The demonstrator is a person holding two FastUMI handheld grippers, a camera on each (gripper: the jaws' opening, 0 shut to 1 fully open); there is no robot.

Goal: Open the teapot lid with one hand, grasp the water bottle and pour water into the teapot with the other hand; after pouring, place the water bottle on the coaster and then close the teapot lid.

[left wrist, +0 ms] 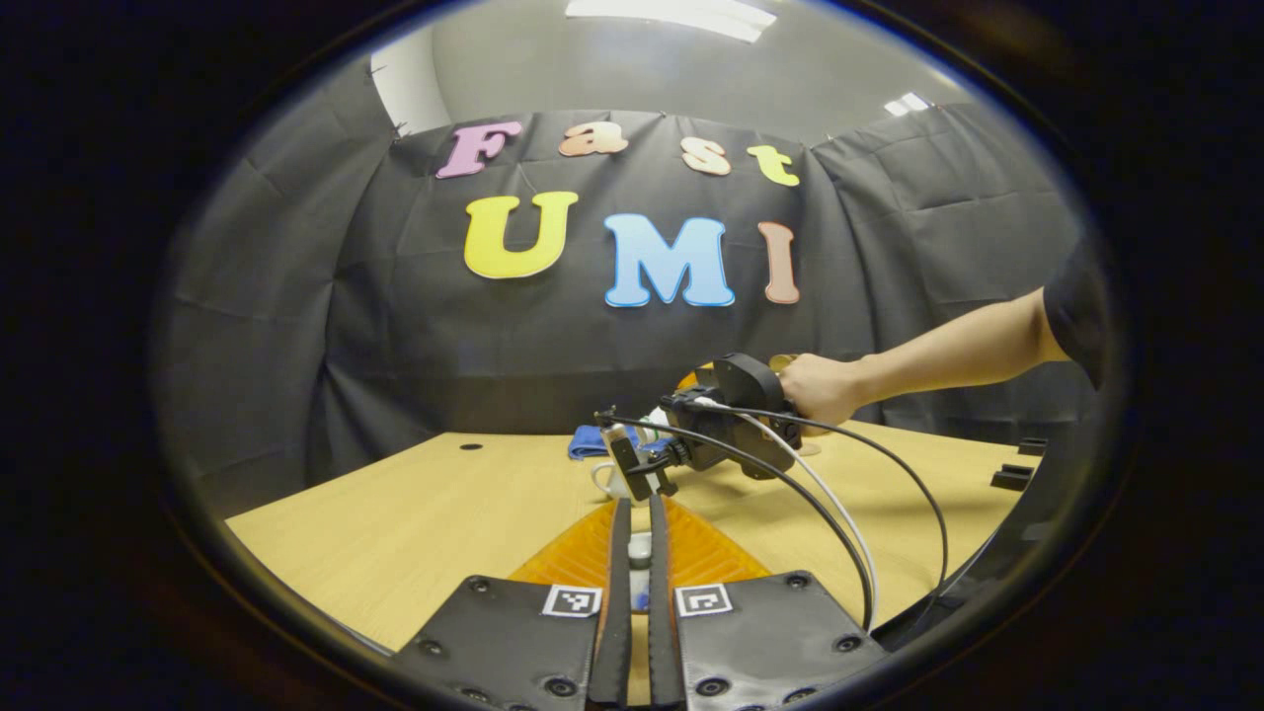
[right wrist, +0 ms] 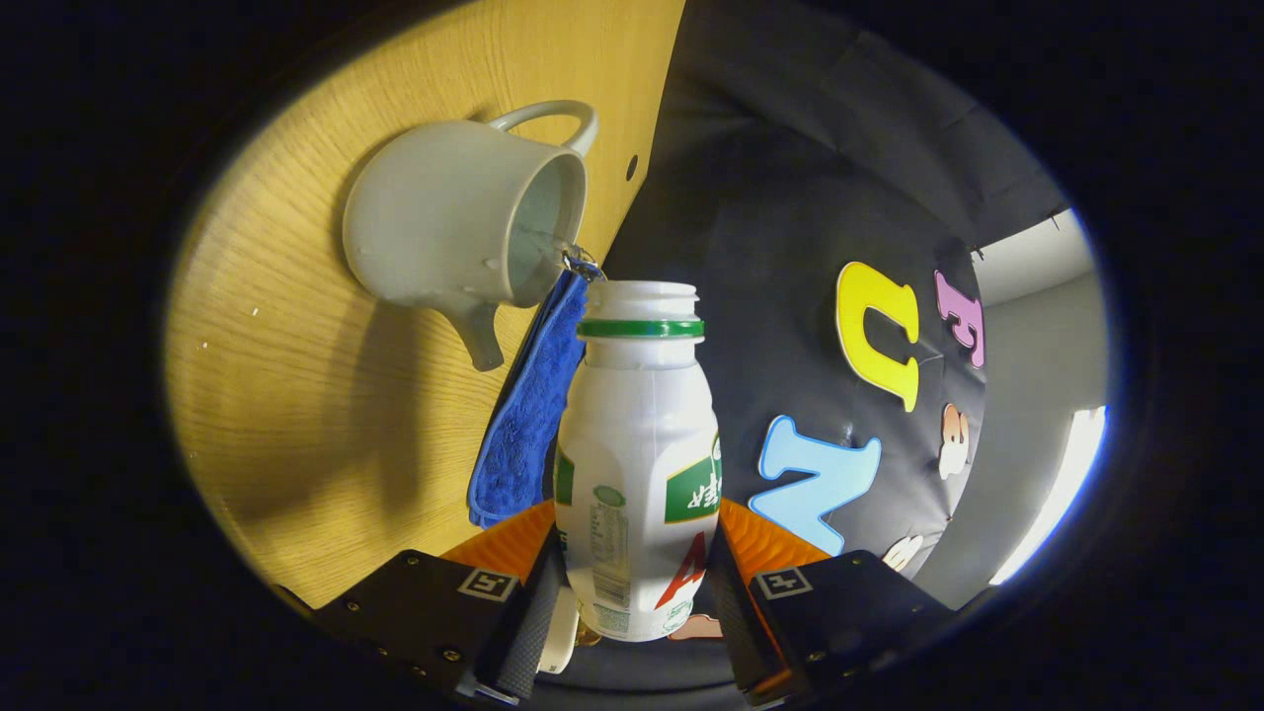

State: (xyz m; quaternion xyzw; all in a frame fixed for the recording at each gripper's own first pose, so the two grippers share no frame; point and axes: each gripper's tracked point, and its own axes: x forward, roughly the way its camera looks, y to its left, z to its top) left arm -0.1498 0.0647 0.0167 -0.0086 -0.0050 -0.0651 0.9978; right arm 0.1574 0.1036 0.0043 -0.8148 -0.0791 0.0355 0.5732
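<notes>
The white teapot (right wrist: pixel 444 217) stands lidless on the wooden table, spout towards me in the right gripper view. My right gripper (right wrist: pixel 632 548) is shut on the white water bottle (right wrist: pixel 637 464) with the green neck ring. The bottle is uncapped and tipped over, and a thin stream of water (right wrist: pixel 553 247) runs from its mouth into the pot's opening. In the left gripper view a hand holds that right gripper (left wrist: pixel 647 464) over the teapot (left wrist: pixel 604 481). My left gripper (left wrist: pixel 639 504) is held nearer and off the table, shut on a small pale piece, the teapot lid (left wrist: pixel 640 548).
A blue cloth (right wrist: pixel 528 405) lies on the table just behind the teapot, near the black wall. The person's bare forearm (left wrist: pixel 948 351) reaches in from the right. Two small black blocks (left wrist: pixel 1012 477) sit at the table's right edge. A dark hole (left wrist: pixel 471 446) marks the table's far left.
</notes>
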